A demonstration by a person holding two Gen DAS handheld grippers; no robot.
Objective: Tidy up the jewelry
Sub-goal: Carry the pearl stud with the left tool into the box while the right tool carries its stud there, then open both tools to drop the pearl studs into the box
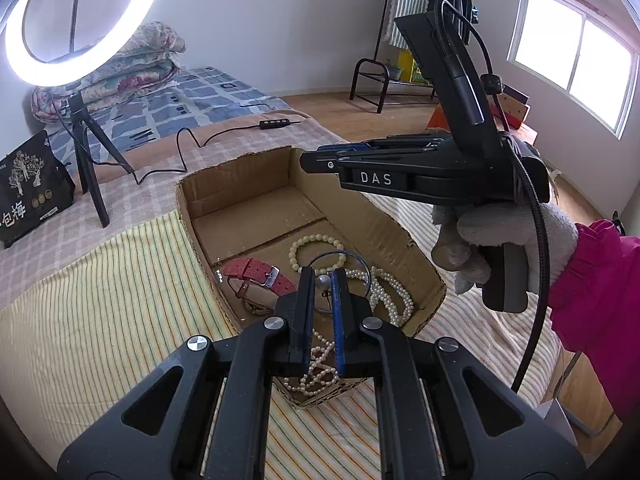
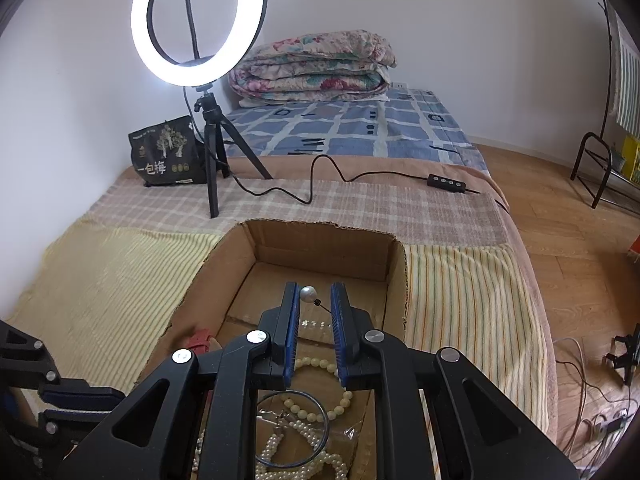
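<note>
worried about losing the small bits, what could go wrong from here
The pearl pin looks only lightly caught between the right gripper's fingers; it could slip and drop among the pearl necklace. The wire hoop lies across the bead bracelet and necklace in the cardboard box, so lifting one may drag the others.
</note>
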